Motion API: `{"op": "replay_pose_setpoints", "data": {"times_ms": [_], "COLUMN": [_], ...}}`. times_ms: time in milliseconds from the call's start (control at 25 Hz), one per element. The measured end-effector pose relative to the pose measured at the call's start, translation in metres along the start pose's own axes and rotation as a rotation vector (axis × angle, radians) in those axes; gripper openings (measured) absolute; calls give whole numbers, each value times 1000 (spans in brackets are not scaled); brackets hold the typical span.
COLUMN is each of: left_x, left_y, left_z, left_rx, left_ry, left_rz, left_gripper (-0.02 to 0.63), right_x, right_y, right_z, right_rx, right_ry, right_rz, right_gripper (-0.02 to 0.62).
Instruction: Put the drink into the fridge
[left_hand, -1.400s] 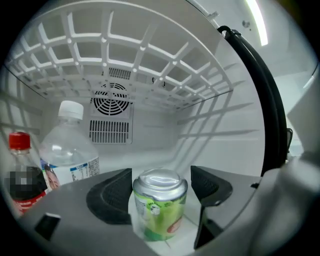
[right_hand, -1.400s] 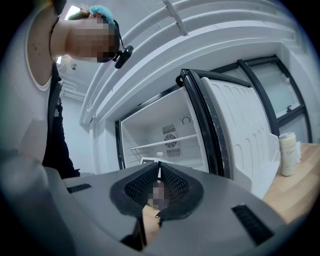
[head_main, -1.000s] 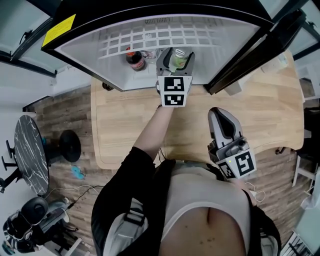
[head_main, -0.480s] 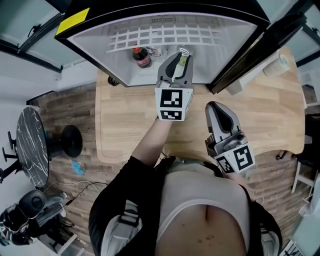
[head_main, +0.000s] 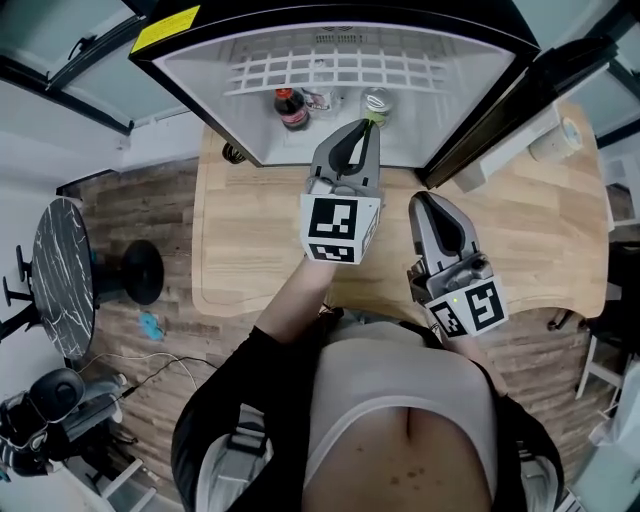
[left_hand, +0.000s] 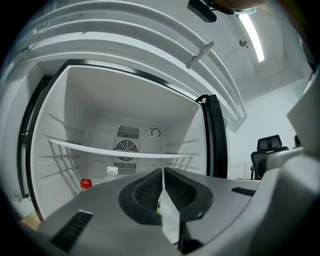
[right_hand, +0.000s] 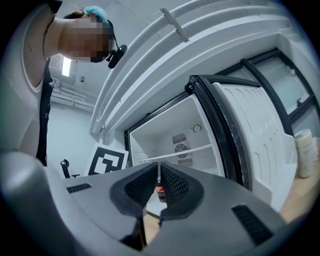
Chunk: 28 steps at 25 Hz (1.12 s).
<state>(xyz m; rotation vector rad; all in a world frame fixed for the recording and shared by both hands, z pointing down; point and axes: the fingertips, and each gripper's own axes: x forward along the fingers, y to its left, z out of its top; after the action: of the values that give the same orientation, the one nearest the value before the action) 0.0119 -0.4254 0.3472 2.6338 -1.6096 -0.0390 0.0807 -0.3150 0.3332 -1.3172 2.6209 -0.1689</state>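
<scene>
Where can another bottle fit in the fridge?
The fridge floor is bare left of the cola bottle and right of the green drink. The middle is crowded: a clear bottle stands between them. The wooden table in front is mostly bare.

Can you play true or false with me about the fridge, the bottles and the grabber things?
1. The fridge door is open. True.
2. A red-capped bottle stands inside the fridge. True.
3. The right gripper holds a bottle. False: its jaws are together with nothing between them.
4. The bottles stand on the wire shelf. False: the shelf is bare; they stand below it, on the fridge's floor.
5. More than one bottle is in the fridge. True: a greenish drink stands there too.
</scene>
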Motion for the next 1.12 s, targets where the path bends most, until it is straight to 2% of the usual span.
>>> {"op": "replay_pose_setpoints", "data": {"times_ms": [320, 800, 1120], "left_x": [-14, -36, -64], "left_y": [-16, -35, -40], "left_z": [-4, -14, -6], "left_rx": [-11, -18, -32], "left_ry": [15, 11, -13], "left_rz": [-16, 36, 31], "left_gripper": [6, 6, 6], "right_x": [2, -2, -11], "right_y": [-3, -7, 3], "right_z": [3, -1, -4], "right_rx": [2, -21, -14], "right_ry": [-4, 4, 8], "right_rz": [27, 122, 113], "right_gripper": [38, 38, 38]}}
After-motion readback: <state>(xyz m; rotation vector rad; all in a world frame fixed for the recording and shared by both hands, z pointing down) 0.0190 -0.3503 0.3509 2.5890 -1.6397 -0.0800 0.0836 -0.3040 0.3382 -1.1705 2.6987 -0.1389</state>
